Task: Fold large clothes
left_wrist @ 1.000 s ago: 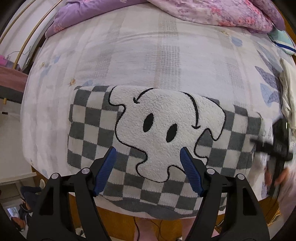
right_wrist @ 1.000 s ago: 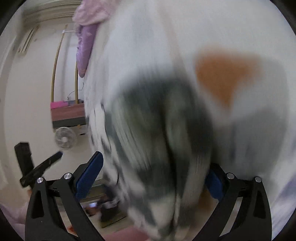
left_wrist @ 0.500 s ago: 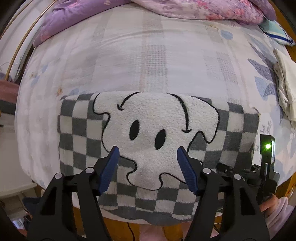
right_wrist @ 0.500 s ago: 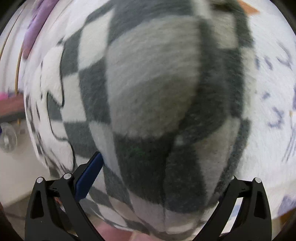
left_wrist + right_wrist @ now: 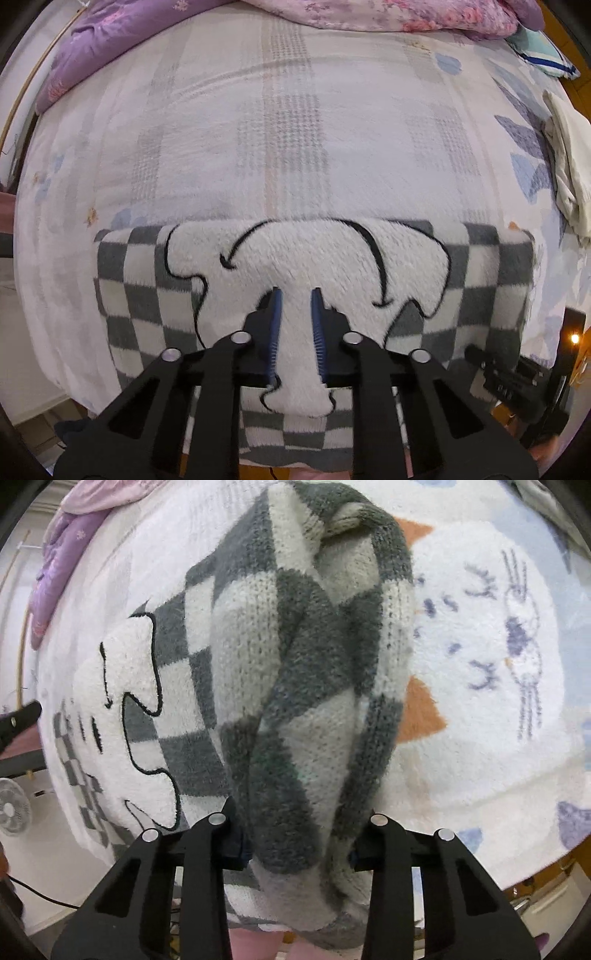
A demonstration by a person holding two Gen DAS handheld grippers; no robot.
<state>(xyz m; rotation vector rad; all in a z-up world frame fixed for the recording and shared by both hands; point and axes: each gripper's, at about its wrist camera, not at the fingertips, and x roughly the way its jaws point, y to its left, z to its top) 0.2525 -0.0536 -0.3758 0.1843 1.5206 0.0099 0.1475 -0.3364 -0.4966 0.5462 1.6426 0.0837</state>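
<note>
A grey-and-white checked sweater (image 5: 476, 273) with a fluffy white dog patch lies folded along the near edge of the bed. My left gripper (image 5: 296, 295) is shut on a pinch of the white patch in the sweater's middle. My right gripper (image 5: 295, 845) is shut on a bunched fold of the sweater (image 5: 295, 672) at its right end; its blue pads are mostly hidden by the cloth. The right gripper also shows in the left wrist view (image 5: 517, 376) at the lower right.
The bed sheet (image 5: 288, 122) is pale with faint checks. A purple floral quilt (image 5: 118, 33) lies along the far side. A cream cloth (image 5: 569, 166) lies at the right edge. A cat-print blanket (image 5: 491, 664) lies right of the sweater. A fan (image 5: 13, 812) stands on the floor.
My left gripper has closed from wide open onto the white patch. My right gripper has closed on the sweater's right end and the cloth has bunched up in it.
</note>
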